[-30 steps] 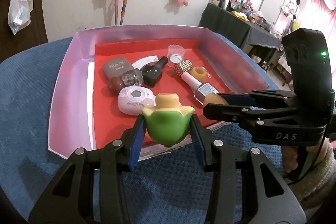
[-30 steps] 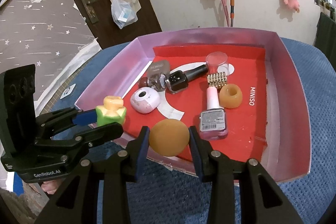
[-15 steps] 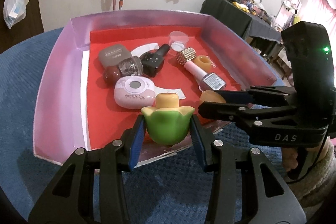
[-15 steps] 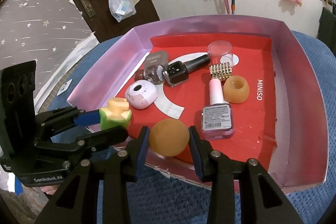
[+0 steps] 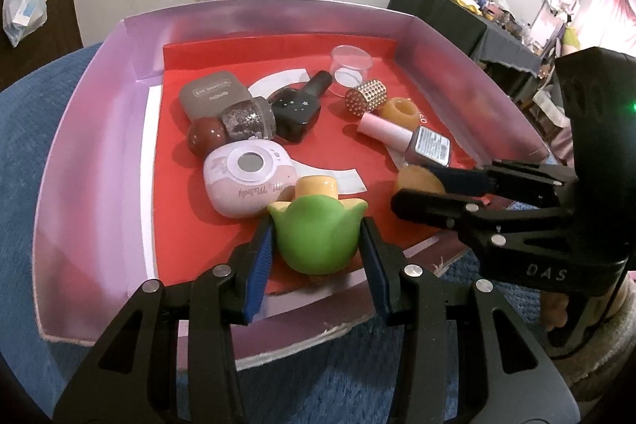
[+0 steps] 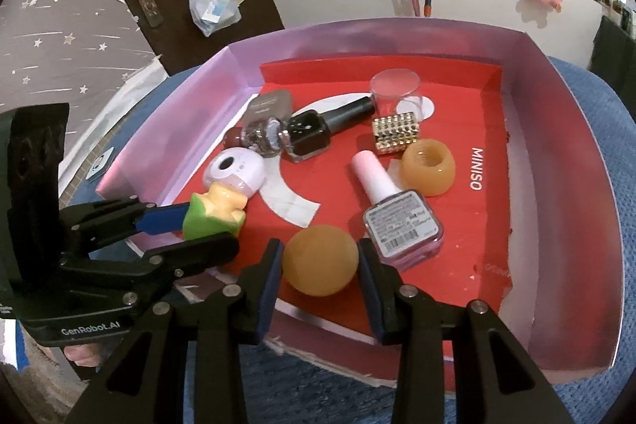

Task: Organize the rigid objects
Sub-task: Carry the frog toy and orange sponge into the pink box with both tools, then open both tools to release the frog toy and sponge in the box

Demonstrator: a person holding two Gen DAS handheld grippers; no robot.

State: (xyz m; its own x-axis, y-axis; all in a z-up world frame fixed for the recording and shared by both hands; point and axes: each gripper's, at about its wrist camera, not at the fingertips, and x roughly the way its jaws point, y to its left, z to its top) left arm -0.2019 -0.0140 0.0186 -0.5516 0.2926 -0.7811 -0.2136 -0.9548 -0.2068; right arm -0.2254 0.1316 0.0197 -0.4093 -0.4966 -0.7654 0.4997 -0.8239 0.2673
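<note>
Red-lined, lilac-walled tray point(image 5: 99, 130), standing on a tabletop covered in blue textured cloth point(image 5: 24, 130); contents and carriers as follows. Left tool point(image 5: 316, 237): clamped on a green tulip-shaped toy with a yellow top point(image 5: 318, 229), blue pads pressing its two sides, held over the near edge of the tray. Right tool point(image 6: 320, 265): clamped on an orange ball point(image 6: 321, 260), likewise over the near edge, just right of the left tool. Ahead of the left tool, touching or almost touching the toy's far side: pink-and-white oval case point(image 5: 248, 181). Beyond that, clustered: brown round piece point(image 5: 206, 140), glittery jar point(image 5: 248, 120), grey-brown compact point(image 5: 212, 94), black square polish bottle point(image 5: 300, 106). Directly ahead of the right tool and slightly right: pink polish bottle lying label-up point(image 6: 397, 213); beyond it an amber ring-shaped piece point(image 6: 428, 167), a gold studded cylinder point(image 6: 395, 134) and a clear round cup point(image 6: 393, 88) toward the far wall. Progress, judged: well along, with nine items already lying in the tray and two more in hand above it. Remaining: set down and release the toy and the ball on bare red floor near the front, where free space shows between the oval case and the pink bottle. No loose item is visible on the cloth outside the tray, though much of it lies out of view.
</note>
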